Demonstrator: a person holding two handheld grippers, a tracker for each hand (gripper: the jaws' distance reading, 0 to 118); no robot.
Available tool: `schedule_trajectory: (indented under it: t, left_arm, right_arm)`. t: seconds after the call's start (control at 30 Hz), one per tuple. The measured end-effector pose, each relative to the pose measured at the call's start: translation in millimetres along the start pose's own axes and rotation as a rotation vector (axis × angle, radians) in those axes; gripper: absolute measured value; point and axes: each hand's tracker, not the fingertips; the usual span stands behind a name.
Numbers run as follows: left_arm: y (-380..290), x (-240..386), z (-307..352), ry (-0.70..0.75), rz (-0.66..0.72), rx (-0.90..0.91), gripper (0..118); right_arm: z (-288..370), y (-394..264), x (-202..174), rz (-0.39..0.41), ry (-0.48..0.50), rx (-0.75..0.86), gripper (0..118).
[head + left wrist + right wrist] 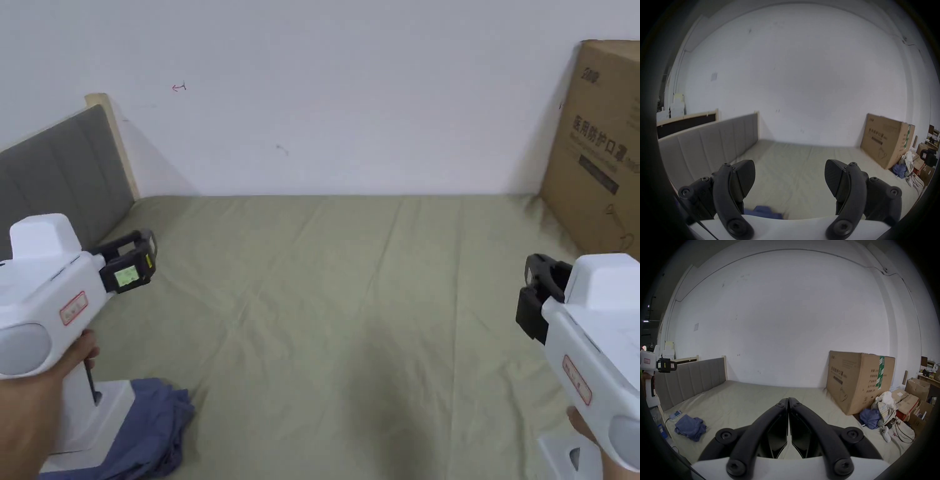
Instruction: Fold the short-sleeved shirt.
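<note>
Your shirt lies crumpled in a blue heap on the bed, at the near left corner, just below your left tongs. Those tongs stand wide apart and hold nothing; your right tongs are closed with nothing between them, raised over the bed's right side, well apart from the shirt.

Expect the cloth to be light, soft and limp: it will sag and bunch wherever you lift it, and a thin pinch may slip. The heap hides the collar and sleeves, so I can't tell you which edge is which; it looks as though a hem runs along the nearest side. Take a seam or the shoulders, one in each tongs, and shake it flat on the bed before folding.
</note>
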Motion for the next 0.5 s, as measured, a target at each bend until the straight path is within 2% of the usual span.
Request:
schedule_trajectory:
  t: [0.1, 0.2, 0.23, 0.33, 0.4, 0.5]
  left_arm:
    - [-2.2, 32.6, 10.7, -0.018, -0.014, 0.083, 90]
    - [-11.6, 60.1, 18.9, -0.031, -0.022, 0.146, 77]
    - [-18.6, 65.1, 15.7, -0.032, -0.021, 0.161, 62]
    - [-32.5, 85.3, 22.1, -0.050, -0.030, 0.204, 5]
    - [-39.7, 94.4, 24.2, -0.073, -0.022, 0.201, 0]
    - [-49.5, 105.7, 25.4, -0.105, -0.004, 0.171, 0]
  right_arm:
    - [8.9, 6.9, 7.1, -0.003, -0.019, 0.029, 0]
    - [14.0, 9.1, 12.6, 0.003, -0.034, 0.046, 0]
    - [15.9, 9.7, 14.1, 0.006, -0.037, 0.048, 0]
    - [19.8, 8.1, 17.2, 0.003, -0.043, 0.058, 0]
    - [21.8, 7.1, 18.4, 0.004, -0.046, 0.058, 0]
    - [23.8, 4.2, 19.4, 0.000, -0.048, 0.060, 0]
